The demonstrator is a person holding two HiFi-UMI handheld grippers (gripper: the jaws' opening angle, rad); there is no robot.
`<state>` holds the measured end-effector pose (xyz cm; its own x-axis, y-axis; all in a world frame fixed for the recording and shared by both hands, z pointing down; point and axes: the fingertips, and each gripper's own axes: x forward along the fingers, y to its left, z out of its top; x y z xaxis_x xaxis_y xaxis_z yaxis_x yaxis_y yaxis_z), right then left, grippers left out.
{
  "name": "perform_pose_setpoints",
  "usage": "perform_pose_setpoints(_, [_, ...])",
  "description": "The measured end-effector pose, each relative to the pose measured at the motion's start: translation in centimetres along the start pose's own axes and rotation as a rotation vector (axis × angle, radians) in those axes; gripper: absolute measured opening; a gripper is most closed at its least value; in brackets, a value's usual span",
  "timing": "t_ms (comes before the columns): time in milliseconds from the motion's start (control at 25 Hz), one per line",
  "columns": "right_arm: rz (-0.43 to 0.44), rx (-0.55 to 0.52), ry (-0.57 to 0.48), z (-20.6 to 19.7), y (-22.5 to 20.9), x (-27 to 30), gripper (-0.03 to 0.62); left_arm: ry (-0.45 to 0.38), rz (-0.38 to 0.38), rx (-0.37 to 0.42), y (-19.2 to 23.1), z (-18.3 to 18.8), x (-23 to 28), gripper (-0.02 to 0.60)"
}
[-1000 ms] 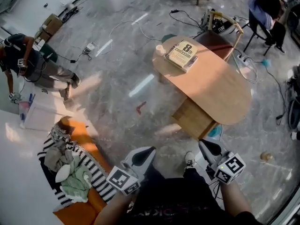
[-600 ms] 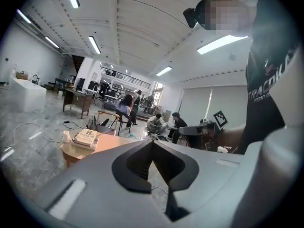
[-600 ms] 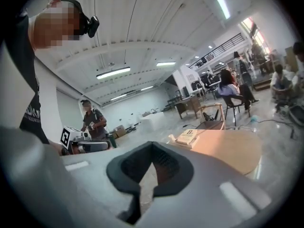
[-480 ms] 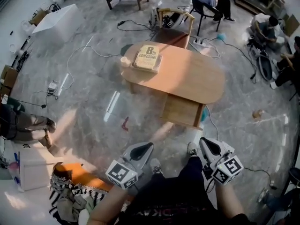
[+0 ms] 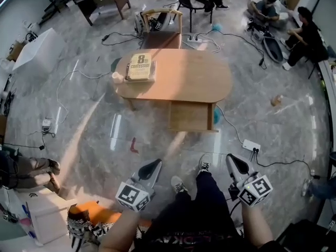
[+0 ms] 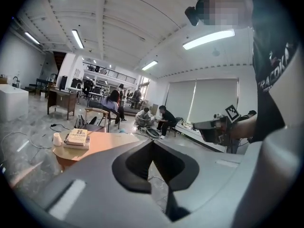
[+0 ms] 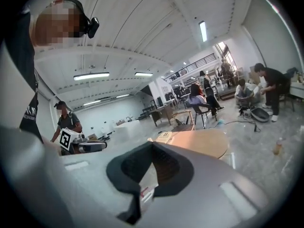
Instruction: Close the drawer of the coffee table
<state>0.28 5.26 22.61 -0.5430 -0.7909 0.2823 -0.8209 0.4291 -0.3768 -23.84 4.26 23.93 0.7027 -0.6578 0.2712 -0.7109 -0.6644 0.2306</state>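
The oval wooden coffee table stands mid-floor, some way ahead of me. Its drawer sticks out of the near side, pulled open. A book and a small cup rest on the table's left end. My left gripper and right gripper hover low beside my legs, well short of the drawer, both shut and empty. In the left gripper view the shut left gripper points past the table. In the right gripper view the right gripper is also shut, with the table beyond it.
A wooden chair stands behind the table, with cables and a power strip on the marble floor. People sit at the back right. A red item lies on the floor, and an orange cushion at lower left.
The head view has swung round, so the table shifted from upper right to the centre, its drawer now facing me. Both grippers stayed shut and low, moving with my body.
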Motion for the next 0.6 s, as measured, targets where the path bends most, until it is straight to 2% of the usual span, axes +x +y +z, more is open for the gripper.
perform_pose_setpoints(240, [-0.071,-0.001,-0.002,-1.4,-4.7,0.0,-0.002,0.019,-0.001,0.004,0.9,-2.2,3.1,0.006])
perform_pose_setpoints(400, [-0.071,-0.009,0.032,-2.7,-8.2,1.8,-0.002,0.049,0.025,0.033,1.5,-3.4,6.3,0.006])
perform_pose_setpoints(600, [-0.061,-0.034,0.08,-5.7,-13.2,4.5,-0.002,0.088,0.056,0.03,2.8,-6.1,10.9,0.006])
